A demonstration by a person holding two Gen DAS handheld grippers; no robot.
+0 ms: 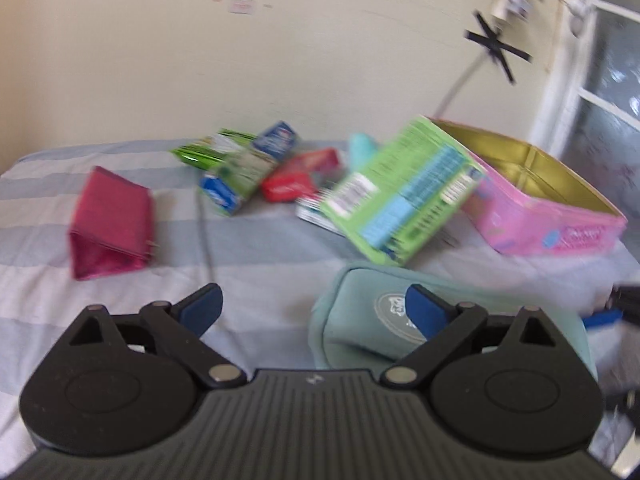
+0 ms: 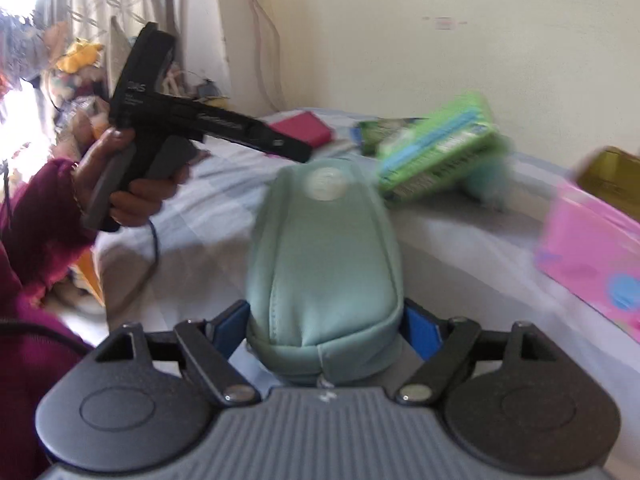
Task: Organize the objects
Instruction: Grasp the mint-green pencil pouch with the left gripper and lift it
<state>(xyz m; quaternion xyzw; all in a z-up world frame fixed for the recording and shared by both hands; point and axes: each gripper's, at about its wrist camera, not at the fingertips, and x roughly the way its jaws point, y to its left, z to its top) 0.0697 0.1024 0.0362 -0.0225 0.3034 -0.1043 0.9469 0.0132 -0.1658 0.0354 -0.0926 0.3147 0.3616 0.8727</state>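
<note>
The right gripper's (image 2: 324,326) fingers clasped the teal pouch (image 2: 324,248); the left gripper's (image 1: 316,310) stood spread, empty. Step: carrying; next, likely placement in pink tin (image 2: 592,248).

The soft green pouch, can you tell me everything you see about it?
The pouch is pale mint green, soft and padded, with a stitched seam down its middle and a round pale badge near its far end. It lies lengthwise on the striped bed sheet. The right gripper has its blue pads against both sides of the near end.
</note>
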